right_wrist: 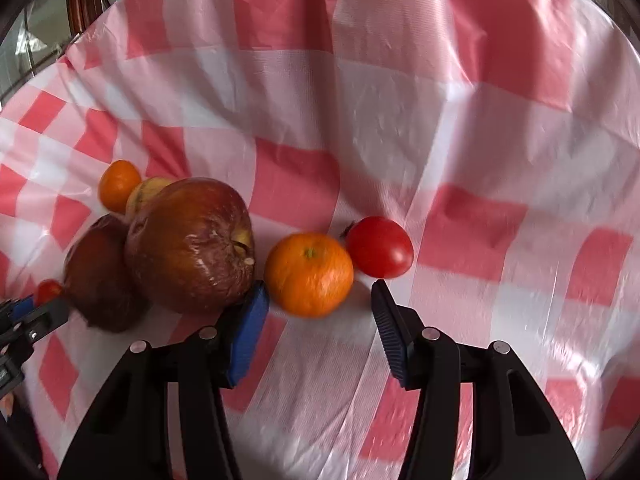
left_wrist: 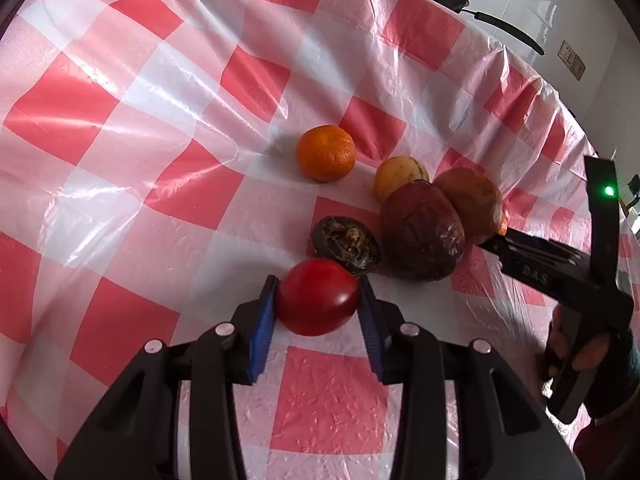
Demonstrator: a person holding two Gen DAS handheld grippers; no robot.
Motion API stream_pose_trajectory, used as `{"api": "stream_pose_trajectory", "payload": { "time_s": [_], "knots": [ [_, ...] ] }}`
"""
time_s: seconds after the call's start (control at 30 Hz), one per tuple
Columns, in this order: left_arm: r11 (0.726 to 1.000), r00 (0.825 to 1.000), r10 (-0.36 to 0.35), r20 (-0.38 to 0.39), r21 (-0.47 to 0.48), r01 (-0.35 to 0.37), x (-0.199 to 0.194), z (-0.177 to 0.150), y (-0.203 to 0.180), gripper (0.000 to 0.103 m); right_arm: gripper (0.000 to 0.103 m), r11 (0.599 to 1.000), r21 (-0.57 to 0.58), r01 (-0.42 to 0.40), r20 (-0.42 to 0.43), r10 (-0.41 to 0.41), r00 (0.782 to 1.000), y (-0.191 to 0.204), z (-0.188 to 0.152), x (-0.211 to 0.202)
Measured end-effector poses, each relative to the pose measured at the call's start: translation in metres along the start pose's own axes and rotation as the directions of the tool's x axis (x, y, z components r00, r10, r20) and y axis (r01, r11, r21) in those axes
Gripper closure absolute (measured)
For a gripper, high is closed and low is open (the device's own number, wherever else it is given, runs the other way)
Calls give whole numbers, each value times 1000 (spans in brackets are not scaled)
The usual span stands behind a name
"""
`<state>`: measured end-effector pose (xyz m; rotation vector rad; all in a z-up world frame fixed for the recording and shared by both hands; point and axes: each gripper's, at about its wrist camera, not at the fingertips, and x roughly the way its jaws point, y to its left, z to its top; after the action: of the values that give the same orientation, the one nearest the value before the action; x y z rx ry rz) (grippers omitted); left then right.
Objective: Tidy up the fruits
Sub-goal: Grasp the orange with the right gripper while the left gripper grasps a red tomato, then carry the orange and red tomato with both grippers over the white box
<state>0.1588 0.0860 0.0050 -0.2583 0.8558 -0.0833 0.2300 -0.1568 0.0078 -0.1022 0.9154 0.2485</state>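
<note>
Worktop under a glossy, creased red-and-white checked plastic cloth (left_wrist: pixel 160 168). Left tongs (left_wrist: pixel 318 300), black with ribbed blue pads, pinching a smooth round red tomato (left_wrist: pixel 318 304), pads pressed on both its sides. Just beyond it lies a dark, shrivelled, crusty round fruit (left_wrist: pixel 346 246), next to a wrinkled maroon apple (left_wrist: pixel 420 232). Further back: a small yellow round fruit (left_wrist: pixel 396 174), a dimpled orange mandarin (left_wrist: pixel 326 153) set apart on the cloth, and a brownish wrinkled apple (left_wrist: pixel 468 204).

Right tongs (right_wrist: pixel 318 300) partly spread around a second pebbly orange mandarin (right_wrist: pixel 309 274); left pad is right beside it, touch uncertain, right pad clearly off it. No grip. A second shiny red tomato (right_wrist: pixel 380 247) sits touching that mandarin's far side. A big shrivelled red-brown apple (right_wrist: pixel 192 246) sits just left of the left pad.
</note>
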Motion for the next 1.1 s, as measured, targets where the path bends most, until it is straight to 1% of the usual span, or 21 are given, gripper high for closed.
{"api": "stream_pose_trajectory", "payload": {
  "time_s": [0.13,0.2,0.27,0.33,0.43,0.53,0.63,0.7,0.77,0.83,0.93,0.97,1.07,1.1],
  "knots": [
    [1000,1000,0,-1,1,0,1,-1,0,64,51,1000,13,-3,-2,3,1000,-2,5,5],
    [1000,1000,-2,0,1,2,2,-2,0,64,61,1000,-1,-24,5,24,1000,0,4,3],
    [1000,1000,-6,-1,-2,6,2,0,-1,64,62,1000,-10,-12,23,12,1000,5,1,-3],
    [1000,1000,-8,-1,-3,8,2,-1,-1,64,62,999,16,-28,47,27,999,7,-8,-15],
    [1000,1000,-9,-1,-3,9,2,0,-1,64,62,998,49,-46,90,42,995,11,-36,-44],
    [1000,1000,-9,-1,-4,9,2,0,0,63,62,990,91,-107,112,96,989,17,-73,-77],
    [1000,1000,-11,-1,-5,11,2,0,0,63,62,978,121,-172,114,158,981,30,-119,-107],
    [1000,1000,-11,-1,-5,11,2,0,1,63,62,965,151,-213,109,198,974,33,-138,-119],
    [1000,1000,-13,0,-8,13,2,0,1,63,62,955,182,-233,130,211,969,36,-151,-129],
    [1000,1000,-13,2,-9,13,1,0,1,64,62,948,199,-250,154,221,963,29,-151,-133],
    [1000,1000,-13,3,-9,13,2,0,2,64,62,918,260,-298,142,269,953,21,-150,-124],
    [1000,1000,-10,3,-5,10,2,0,2,64,61,911,276,-306,145,275,950,16,-144,-119],
    [1000,1000,-7,4,4,7,1,1,0,64,61,901,287,-327,162,290,943,11,-145,-121],
    [1000,1000,-8,16,-2,8,-1,0,1,64,61,899,287,-332,166,294,941,11,-145,-121]
  ]
}}
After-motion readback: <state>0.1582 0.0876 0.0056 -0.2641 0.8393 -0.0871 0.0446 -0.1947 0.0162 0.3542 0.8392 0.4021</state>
